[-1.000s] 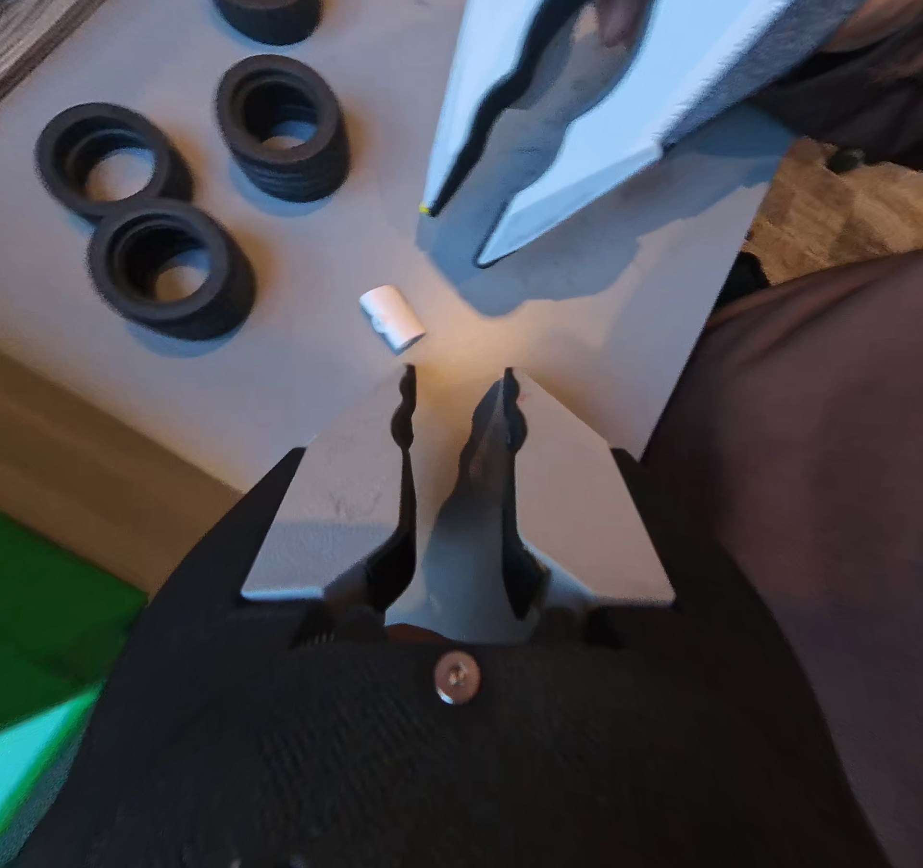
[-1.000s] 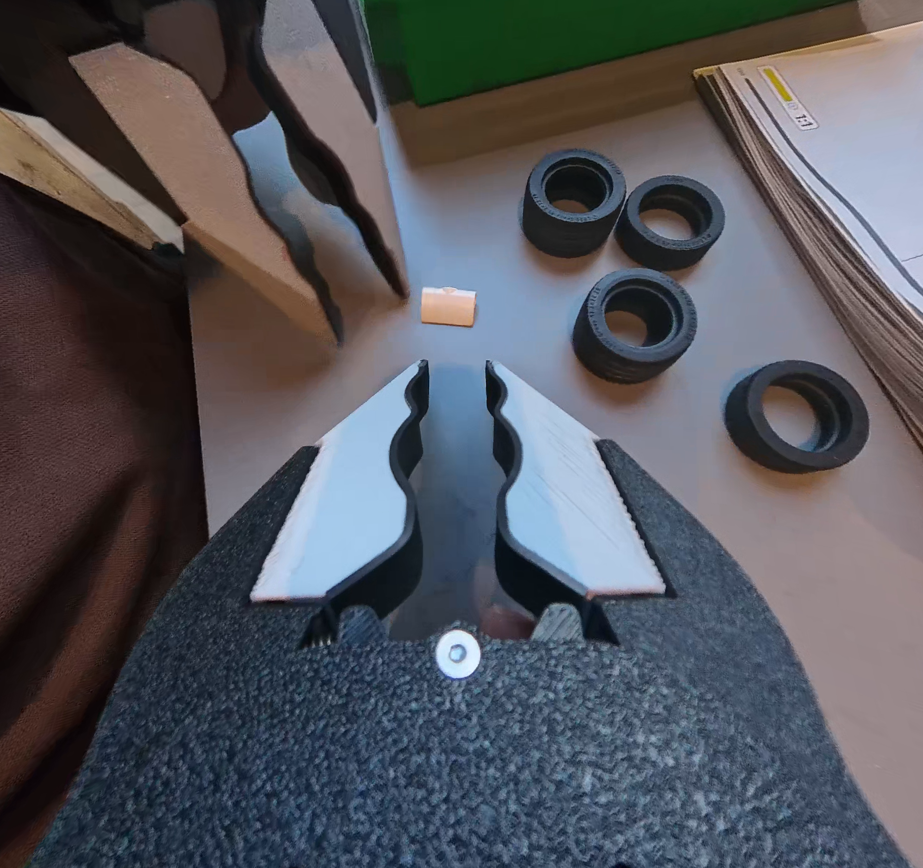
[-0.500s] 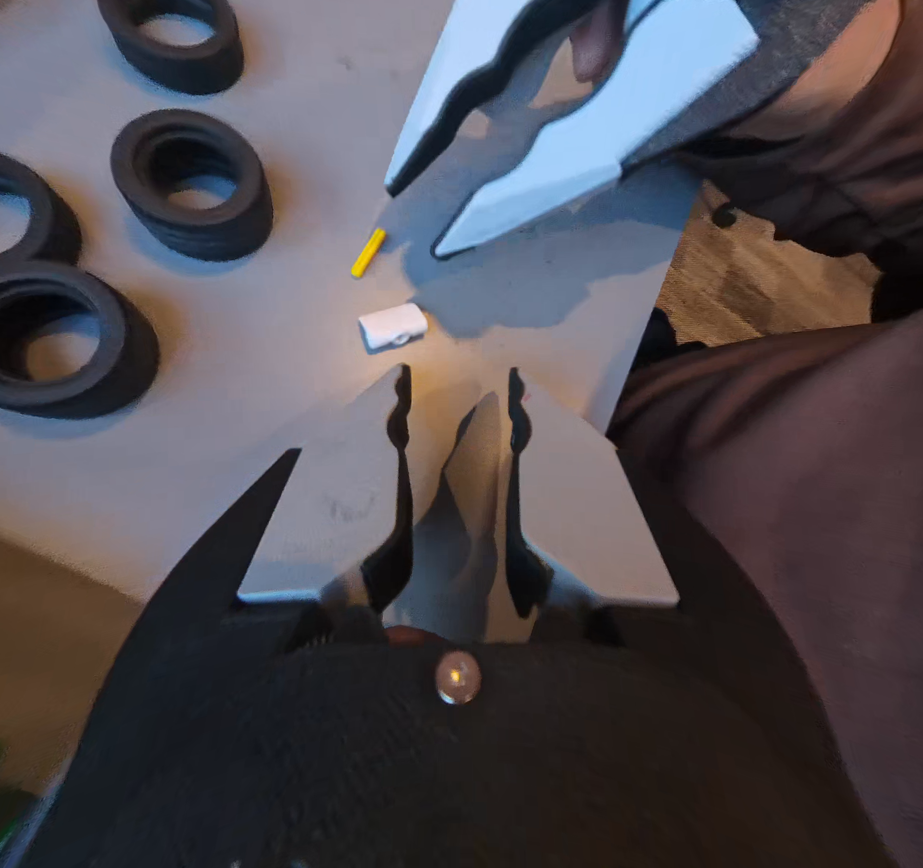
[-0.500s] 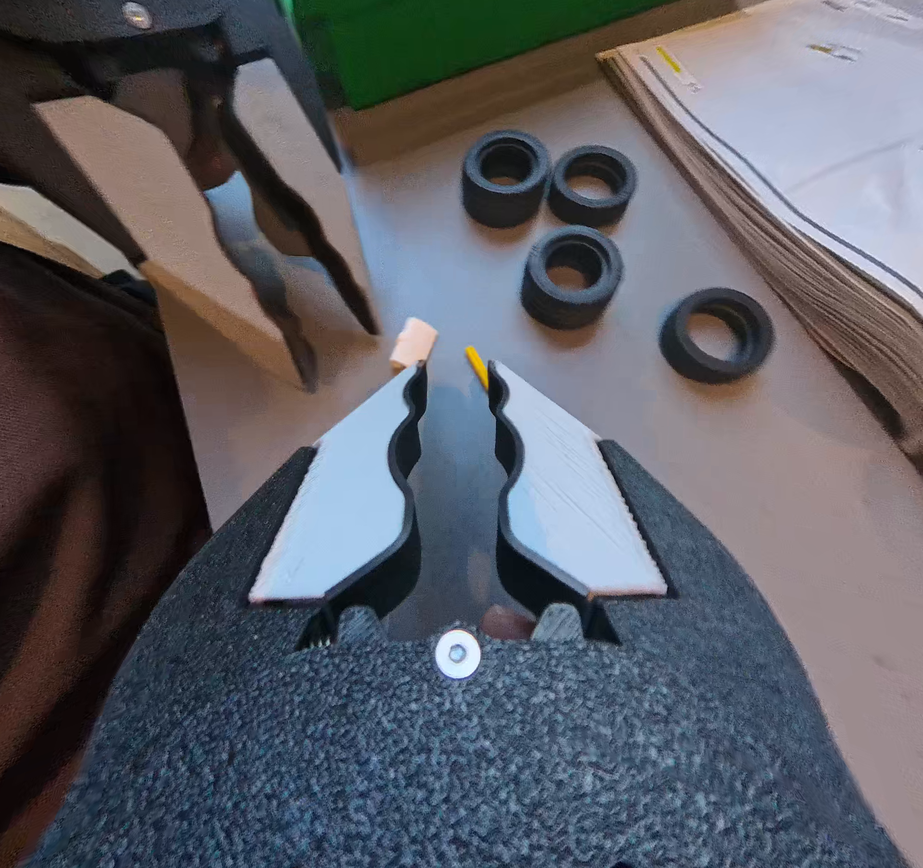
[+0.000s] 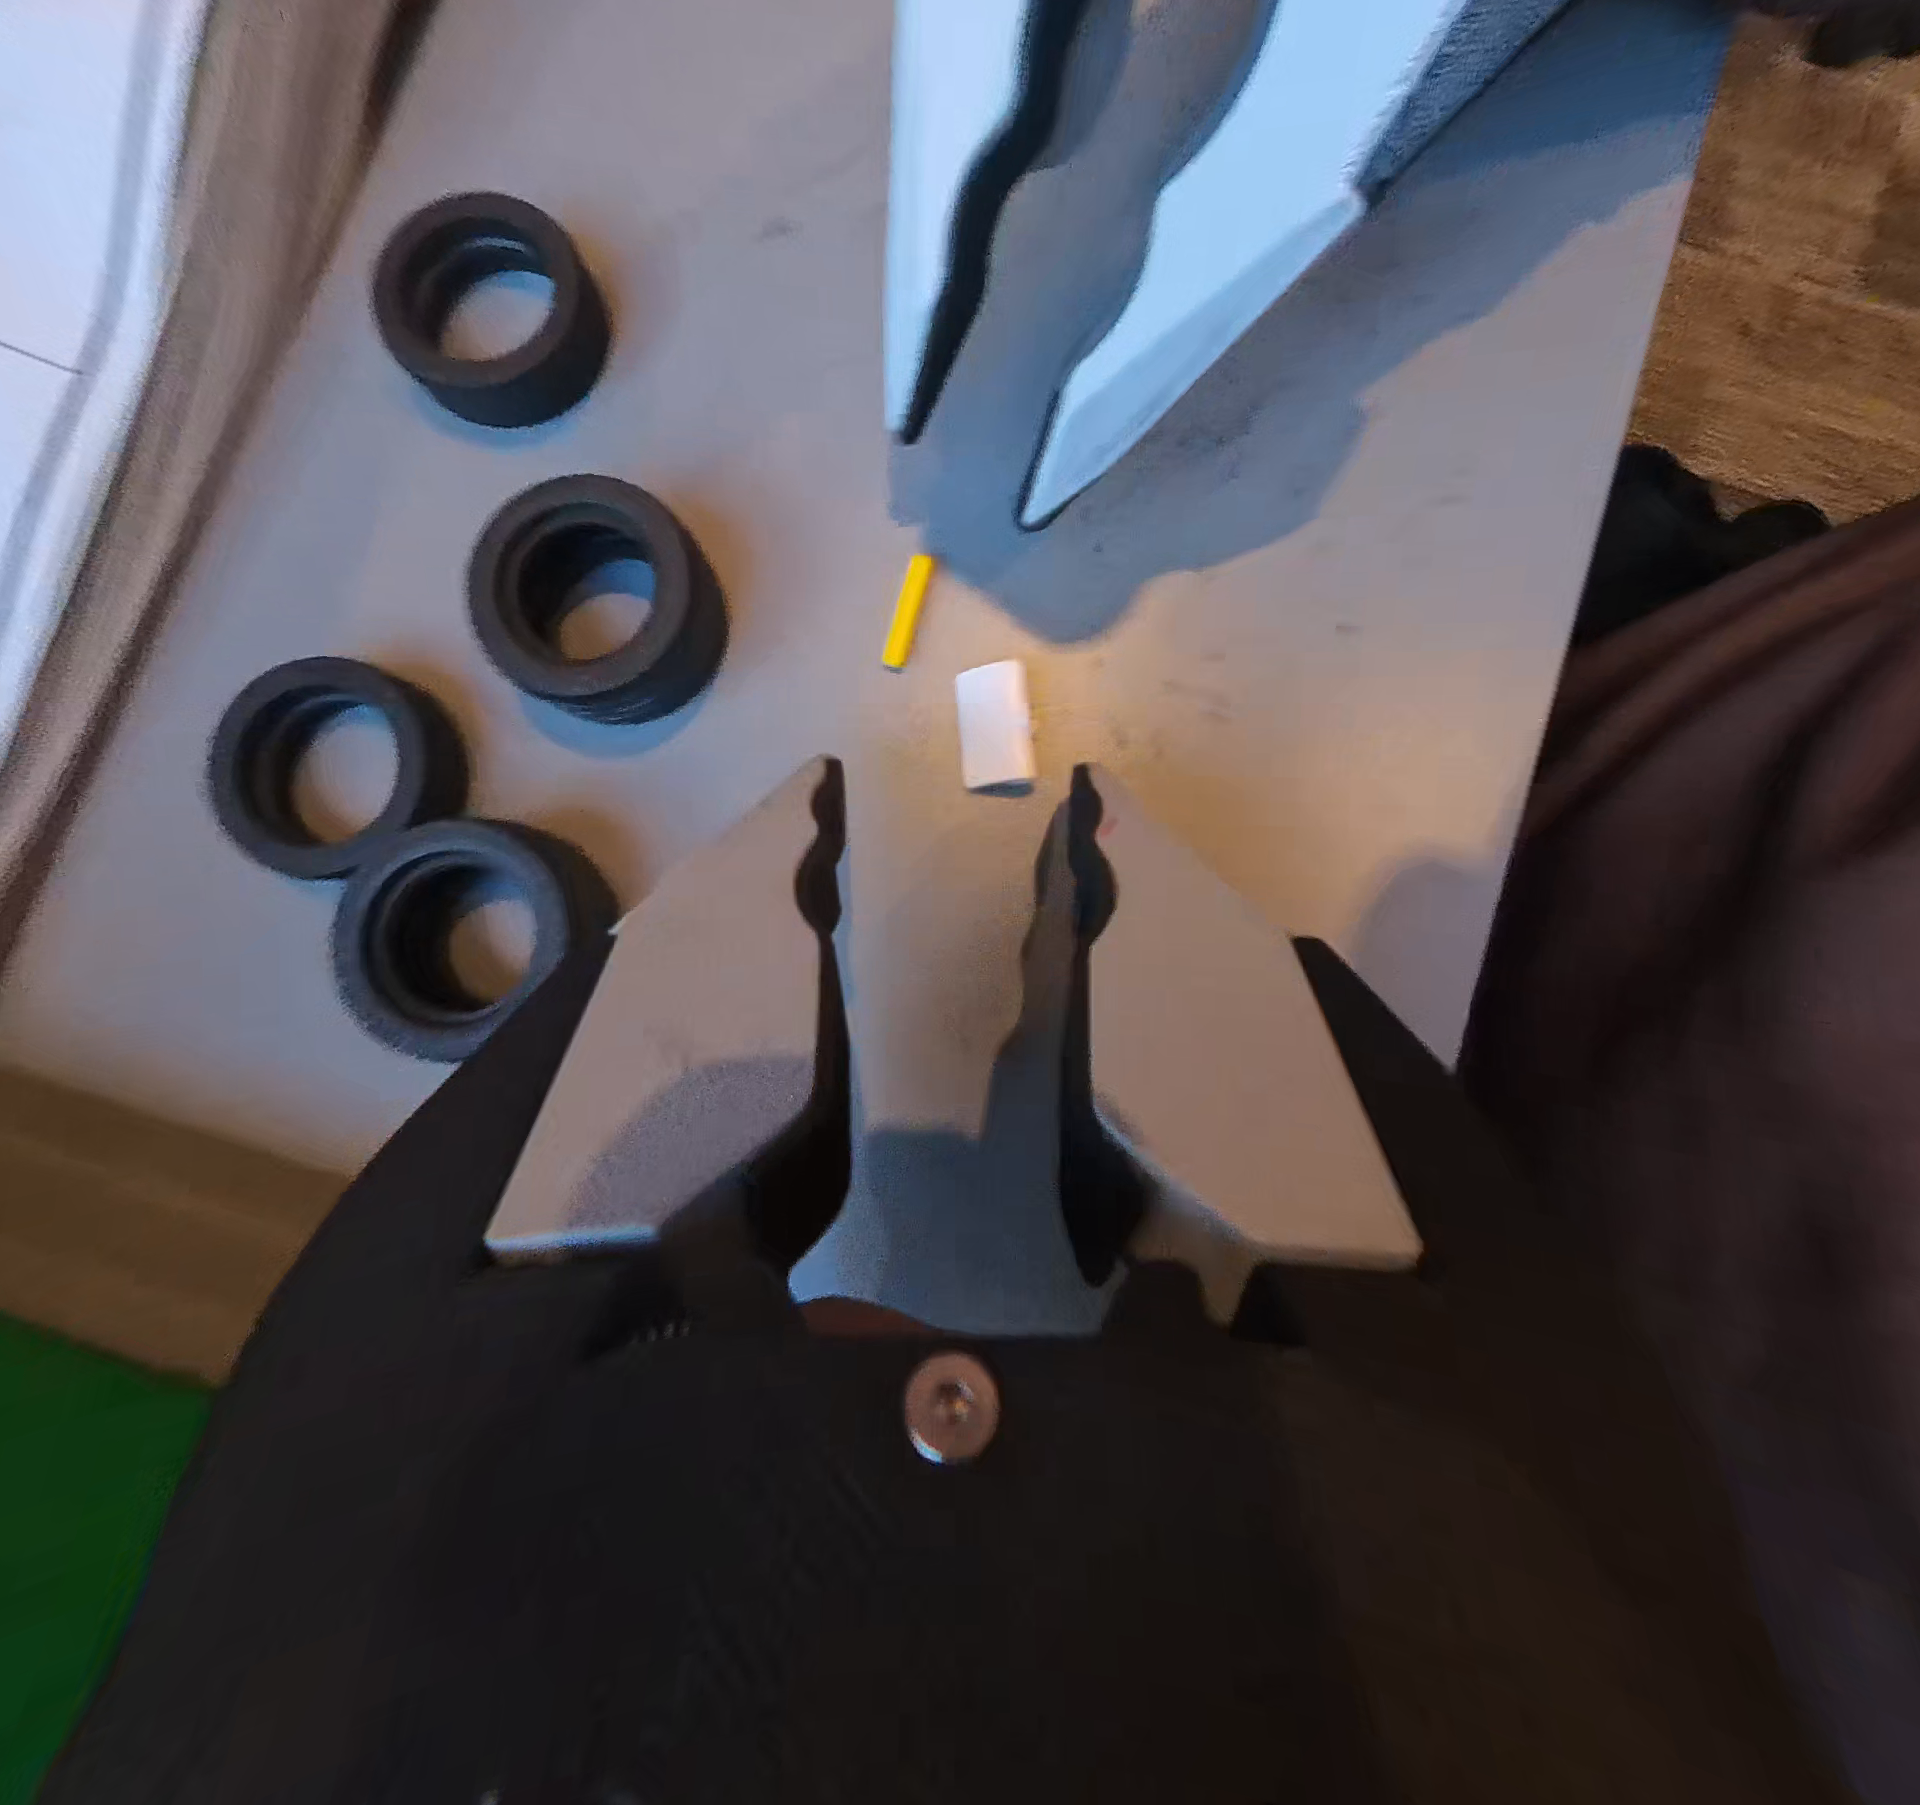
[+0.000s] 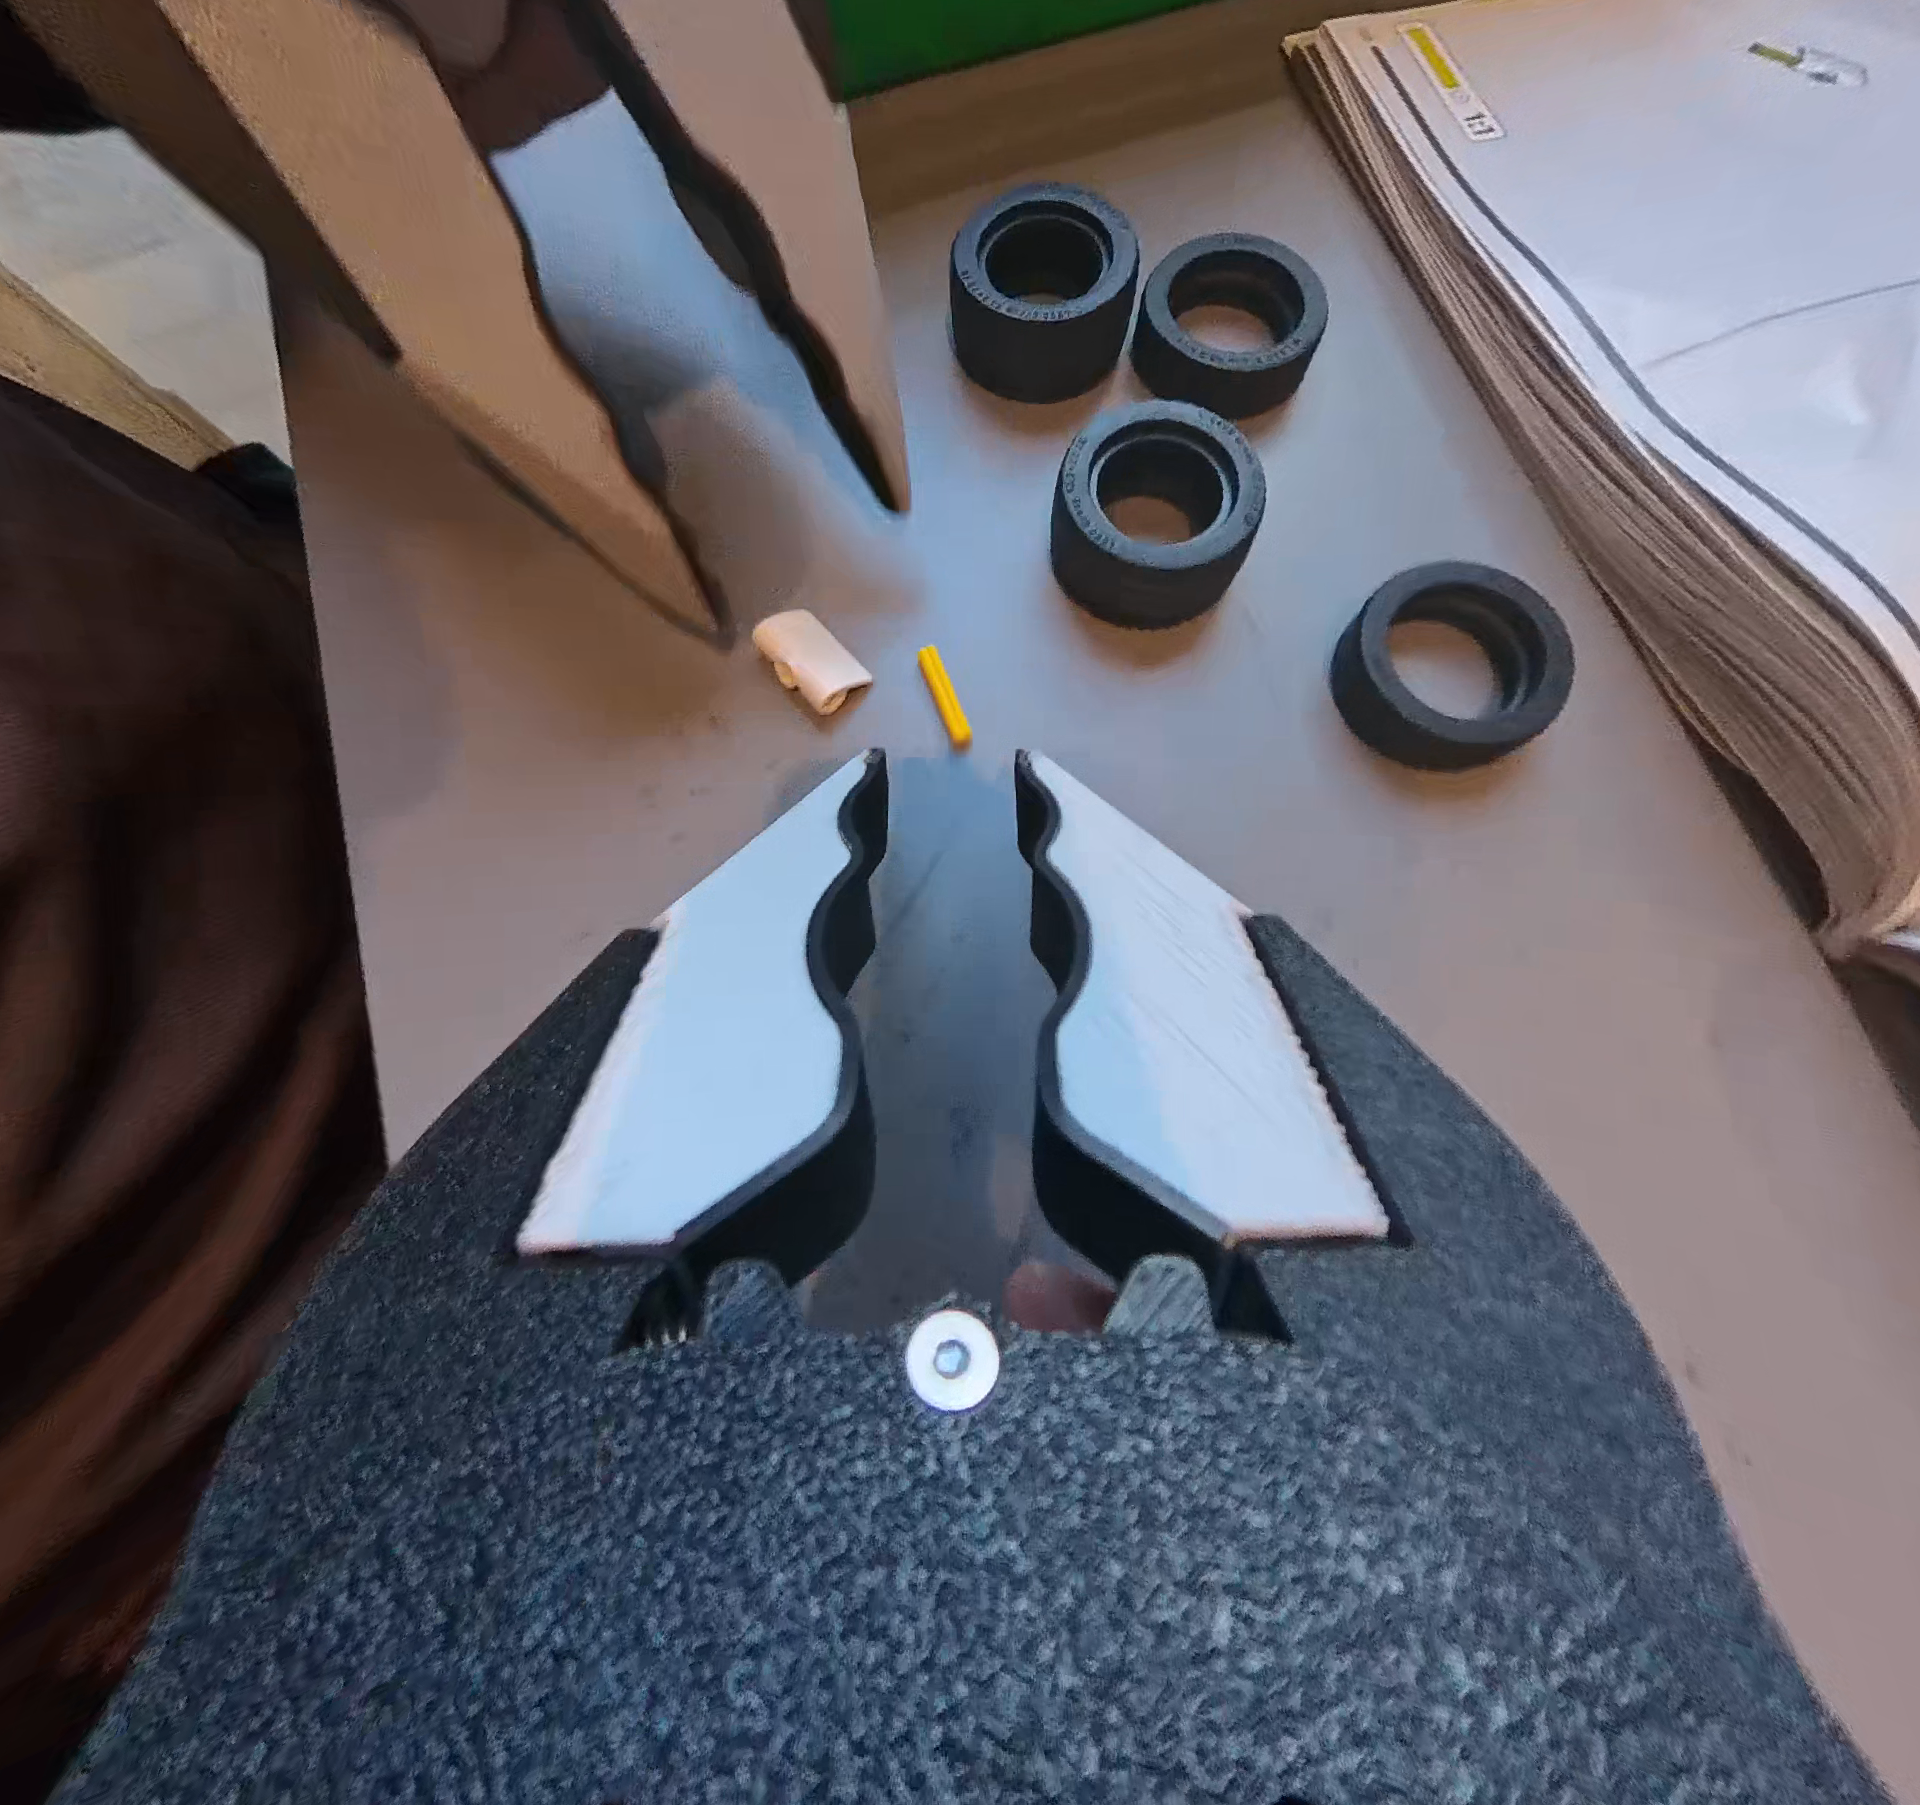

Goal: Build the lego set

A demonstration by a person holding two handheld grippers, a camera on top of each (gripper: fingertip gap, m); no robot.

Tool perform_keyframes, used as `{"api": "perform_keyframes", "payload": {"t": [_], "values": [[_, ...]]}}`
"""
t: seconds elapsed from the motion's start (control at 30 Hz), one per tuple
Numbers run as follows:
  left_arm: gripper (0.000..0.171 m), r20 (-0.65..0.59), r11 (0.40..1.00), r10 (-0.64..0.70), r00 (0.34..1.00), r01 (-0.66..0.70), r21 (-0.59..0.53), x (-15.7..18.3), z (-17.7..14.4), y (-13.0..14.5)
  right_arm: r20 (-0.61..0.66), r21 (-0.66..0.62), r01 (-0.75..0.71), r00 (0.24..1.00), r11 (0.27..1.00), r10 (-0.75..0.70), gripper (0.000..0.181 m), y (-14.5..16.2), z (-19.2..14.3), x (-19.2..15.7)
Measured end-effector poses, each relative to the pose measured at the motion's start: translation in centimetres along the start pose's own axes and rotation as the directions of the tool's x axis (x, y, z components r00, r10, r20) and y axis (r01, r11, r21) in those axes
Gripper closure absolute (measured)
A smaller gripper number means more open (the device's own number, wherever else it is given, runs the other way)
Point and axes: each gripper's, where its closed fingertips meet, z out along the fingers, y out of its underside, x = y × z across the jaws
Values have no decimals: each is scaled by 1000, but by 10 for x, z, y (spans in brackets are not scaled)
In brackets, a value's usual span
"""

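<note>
Near the table's (image 5: 1351, 716) front edge, a yellow pin (image 5: 906, 609) now lies beside the white piece (image 5: 995, 726), dropped by the right gripper (image 6: 951, 763). Both grippers, left (image 5: 954, 784) included, hang part-open and empty, so joining them comes next, I'd guess.

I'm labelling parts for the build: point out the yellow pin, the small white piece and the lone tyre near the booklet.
yellow pin (image 6: 944, 694): right wrist view, mid-shaft.
small white piece (image 6: 812, 662): right wrist view, its top face.
lone tyre (image 6: 1451, 666): right wrist view, its near rim.
</note>
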Motion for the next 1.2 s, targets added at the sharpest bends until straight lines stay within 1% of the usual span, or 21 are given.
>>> {"api": "perform_keyframes", "payload": {"t": [0.07, 0.17, 0.27, 0.3, 0.43, 0.5, 0.6, 0.7, 0.87, 0.97, 1.07, 1.2], "values": [[130, -13, 999, -19, 1000, 19, -28, 4, 8, 4, 11, -17, 17, 1000, 1000, -17, 157, -1, 6, 1], [133, -24, 999, -45, 999, 45, -9, 6, 10, 2, 15, -43, 54, 998, 998, -53, 158, 1, 12, 4], [140, -11, 998, -67, 998, 67, -3, 2, 10, 1, 60, -58, 59, 997, 997, -56, 158, 2, 18, 2], [140, -10, 997, -77, 997, 77, 2, 2, 10, 1, 68, -69, 66, 996, 995, -61, 158, 4, 20, 2], [140, -24, 993, -113, 993, 114, 31, 8, 10, 0, 69, -73, 73, 995, 995, -68, 168, 4, 21, 4], [141, -16, 993, -112, 994, 113, 37, 8, 11, 0, 75, -72, 73, 995, 995, -68, 178, 5, 21, 3], [136, -19, 992, -116, 993, 117, 38, 8, 9, 0, 67, -71, 91, 994, 993, -86, 179, 5, 21, 3], [134, 34, 995, -87, 996, 86, 51, -1, 3, 2, 80, -60, 89, 993, 994, -84, 179, 3, 20, 1], [136, 85, 998, -3, 996, -3, 69, -11, -11, -6, 105, -2, 90, 990, 996, -90, 179, -12, 15, -6], [141, 92, 997, 38, 995, -44, 65, -12, -9, -9, 113, 31, 111, 987, 993, -113, 179, -24, 14, -13], [144, 56, 997, 25, 998, -29, 68, -7, -7, -7, 111, 40, 145, 983, 989, -149, 179, -31, 16, -20], [164, 39, 995, 12, 999, -16, 104, -1, -13, -4, 123, 29, 167, 978, 985, -170, 179, -30, 23, -30]]}}
